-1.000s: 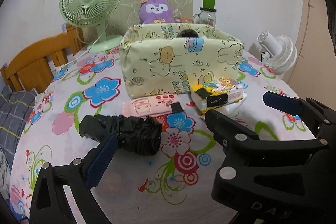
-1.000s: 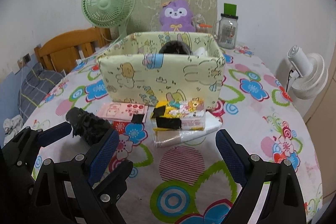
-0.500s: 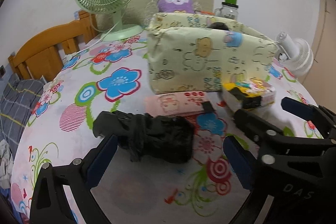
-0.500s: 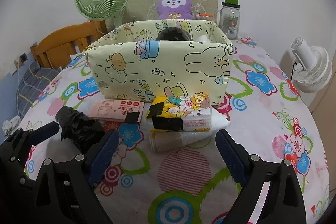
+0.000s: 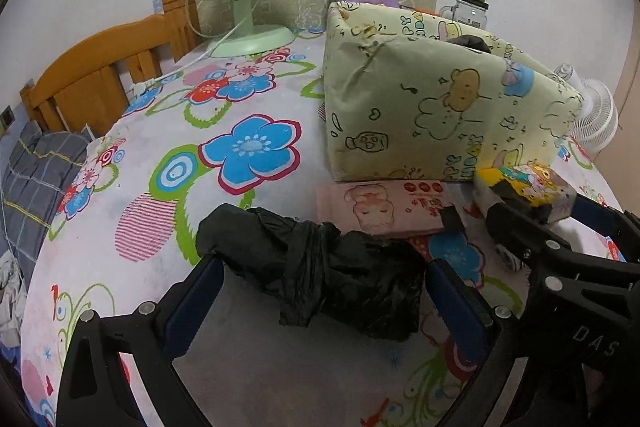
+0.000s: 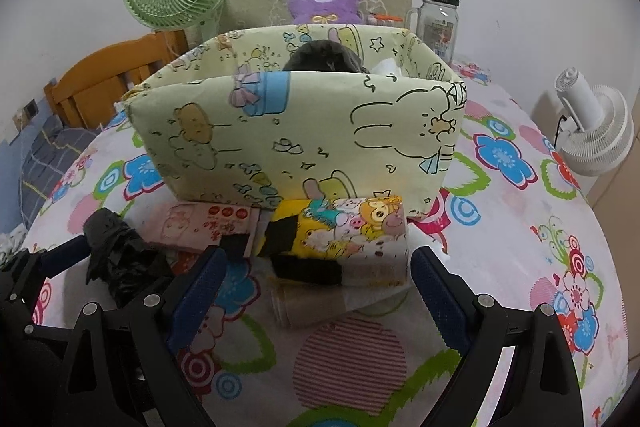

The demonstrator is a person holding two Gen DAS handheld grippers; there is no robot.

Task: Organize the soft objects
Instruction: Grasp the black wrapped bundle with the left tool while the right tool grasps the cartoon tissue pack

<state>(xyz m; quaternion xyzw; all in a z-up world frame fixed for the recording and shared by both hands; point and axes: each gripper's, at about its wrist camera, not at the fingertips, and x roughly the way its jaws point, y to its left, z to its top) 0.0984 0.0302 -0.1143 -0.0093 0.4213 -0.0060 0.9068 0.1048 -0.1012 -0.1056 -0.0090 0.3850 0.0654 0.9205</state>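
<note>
My left tongs (image 5: pixel 320 291) are spread wide w/ the crumpled black plastic bag (image 5: pixel 320 279) between the pads, not gripped. My right tongs (image 6: pixel 316 279) are wide open too, either side of the yellow cartoon tissue pack (image 6: pixel 340 239). Both lie on the floral-cloth desk (image 6: pixel 520 227), in front of the pale-green cartoon-print fabric bin (image 6: pixel 304 131); pink tissue pack (image 5: pixel 384 209) between them.

Left tool (image 5: pixel 320 287) and right tool (image 6: pixel 316 275) gape wide.

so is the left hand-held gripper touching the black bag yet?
Cannot tell. In the left wrist view the open left hand-held gripper straddles the black bag, whose crumpled ends overlap both pads; neither contact nor a gap shows plainly.
</note>
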